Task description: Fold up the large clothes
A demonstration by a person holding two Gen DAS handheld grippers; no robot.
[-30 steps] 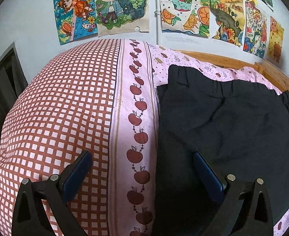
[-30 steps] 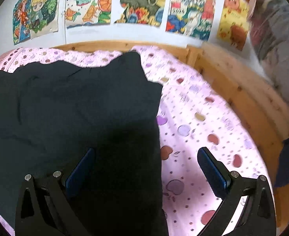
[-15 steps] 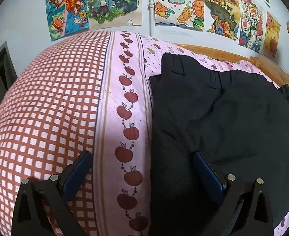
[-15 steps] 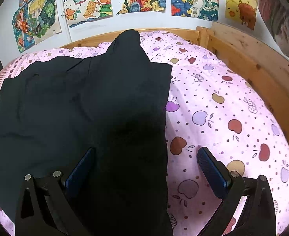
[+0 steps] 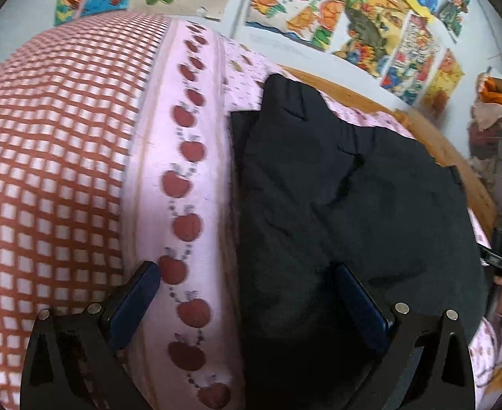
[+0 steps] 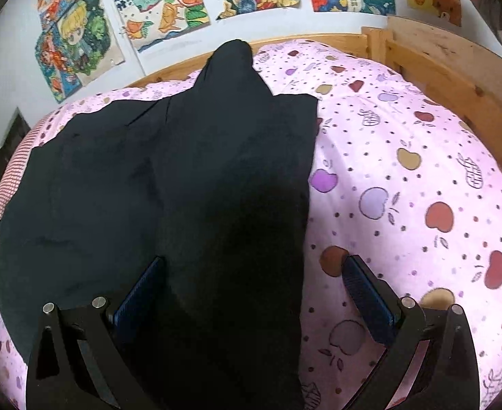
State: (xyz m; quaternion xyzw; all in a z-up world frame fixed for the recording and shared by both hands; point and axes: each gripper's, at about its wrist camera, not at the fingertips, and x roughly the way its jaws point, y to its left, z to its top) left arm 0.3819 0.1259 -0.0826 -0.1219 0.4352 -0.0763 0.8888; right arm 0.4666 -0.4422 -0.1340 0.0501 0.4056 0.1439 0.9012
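A black garment (image 5: 353, 205) lies spread on a bed, filling the centre and right of the left wrist view and the centre and left of the right wrist view (image 6: 182, 188). Its cloth is matte and softly creased, with a ridge of wrinkles through the middle and one narrow part reaching up toward the wooden bed frame (image 6: 439, 68) at the top of the right wrist view.

Around it, a pink sheet (image 6: 405, 188) printed with apples and dots covers the right half of the right wrist view, bare of other things. In the left wrist view a red-and-white checked cover (image 5: 52, 153) bulges across the left half, bordered by a pale pink band with a row of red apples (image 5: 189, 188) that runs just beside the garment's left edge. Bright paper drawings (image 6: 182, 3) hang on the pale wall along the top of both views. At the right edge of the left wrist view, blurred dark equipment and a bit of a hand show.

The left tongs (image 5: 247, 294) are released, spread wide: one blue pad over the apple band, the other over the black cloth, straddling the garment's left edge. The right tongs (image 6: 254, 287) are likewise spread wide, one pad over the cloth and one over the pink sheet, straddling the garment's right edge. Whether any pad touches the fabric cannot be told.
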